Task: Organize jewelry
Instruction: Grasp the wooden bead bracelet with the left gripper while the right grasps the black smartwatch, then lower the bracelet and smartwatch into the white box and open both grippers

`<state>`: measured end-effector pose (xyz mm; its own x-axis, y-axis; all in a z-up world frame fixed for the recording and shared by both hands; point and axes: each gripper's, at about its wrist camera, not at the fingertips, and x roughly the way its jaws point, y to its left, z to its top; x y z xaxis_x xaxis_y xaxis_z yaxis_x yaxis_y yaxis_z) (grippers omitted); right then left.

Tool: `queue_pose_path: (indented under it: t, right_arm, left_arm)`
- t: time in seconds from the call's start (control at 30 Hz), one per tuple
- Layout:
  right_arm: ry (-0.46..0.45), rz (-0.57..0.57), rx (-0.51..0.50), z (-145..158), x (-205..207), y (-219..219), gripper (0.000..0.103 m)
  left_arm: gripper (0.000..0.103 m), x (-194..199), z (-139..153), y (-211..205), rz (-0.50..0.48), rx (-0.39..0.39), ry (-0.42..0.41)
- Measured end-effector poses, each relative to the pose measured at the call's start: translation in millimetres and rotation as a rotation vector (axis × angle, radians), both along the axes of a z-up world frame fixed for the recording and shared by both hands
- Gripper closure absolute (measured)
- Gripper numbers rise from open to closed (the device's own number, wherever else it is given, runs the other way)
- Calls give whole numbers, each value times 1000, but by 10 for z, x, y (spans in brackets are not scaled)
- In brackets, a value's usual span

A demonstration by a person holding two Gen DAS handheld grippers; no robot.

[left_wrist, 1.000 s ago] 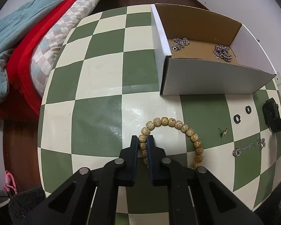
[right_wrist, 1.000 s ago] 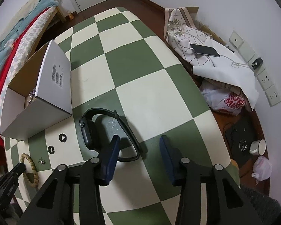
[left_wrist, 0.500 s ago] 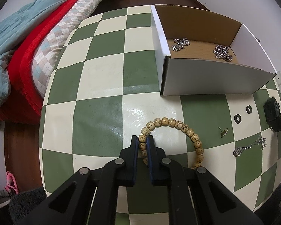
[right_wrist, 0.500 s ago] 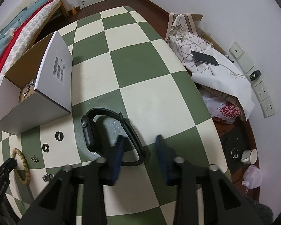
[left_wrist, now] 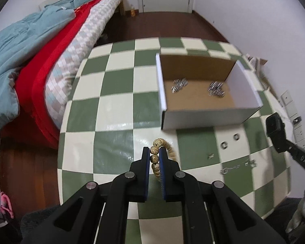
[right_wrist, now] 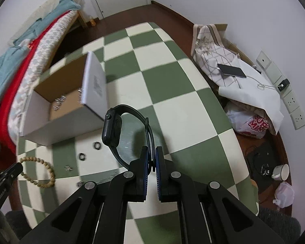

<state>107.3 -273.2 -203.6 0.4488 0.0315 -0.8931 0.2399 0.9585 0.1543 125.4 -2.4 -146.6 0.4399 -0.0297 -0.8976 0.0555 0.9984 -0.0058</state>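
My left gripper [left_wrist: 155,152] is shut on a tan wooden bead bracelet [left_wrist: 155,159] and holds it lifted above the checkered table; the bracelet also shows in the right wrist view [right_wrist: 43,172]. My right gripper [right_wrist: 151,158] is shut on the strap of a black smartwatch [right_wrist: 112,127], raised off the table; the watch also shows in the left wrist view [left_wrist: 275,129]. An open white cardboard box [left_wrist: 203,120] holds two silver chain pieces [left_wrist: 180,85], [left_wrist: 215,88].
Two small dark rings [left_wrist: 223,144], [left_wrist: 236,136], a small earring [left_wrist: 211,156] and a silver chain [left_wrist: 238,165] lie on the table [left_wrist: 116,122] near the box. A bed [left_wrist: 40,61] runs along the left. Bags and a phone [right_wrist: 231,70] sit right of the table.
My left gripper has lifted the bead bracelet off the table. My right gripper closed on the watch strap and raised the watch. Both views pulled up and back.
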Motion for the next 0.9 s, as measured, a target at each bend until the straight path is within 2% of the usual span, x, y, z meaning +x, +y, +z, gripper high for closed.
queue_pose_path:
  t: [0.27,0.33,0.47,0.63,0.9]
  right_arm:
    - [-92,63,41,551,-7,184,96]
    - [-111,85,54,677,62,261,96]
    - [-124,125,68,794,279,423,96]
    - [-84,173,94,712,636,661,96]
    - [13,227,93,385,1033,901,96]
  left_arm:
    - [97,101,696,-82,-51,-74,-112]
    - [97,204,878,-121,-69,-103,-138]
    - [97,453,1117,-240,-113,-111,-180]
    - [97,819,1042,-346,-150,-95,-147]
    - [97,1288,565,-358,-152,-161,24]
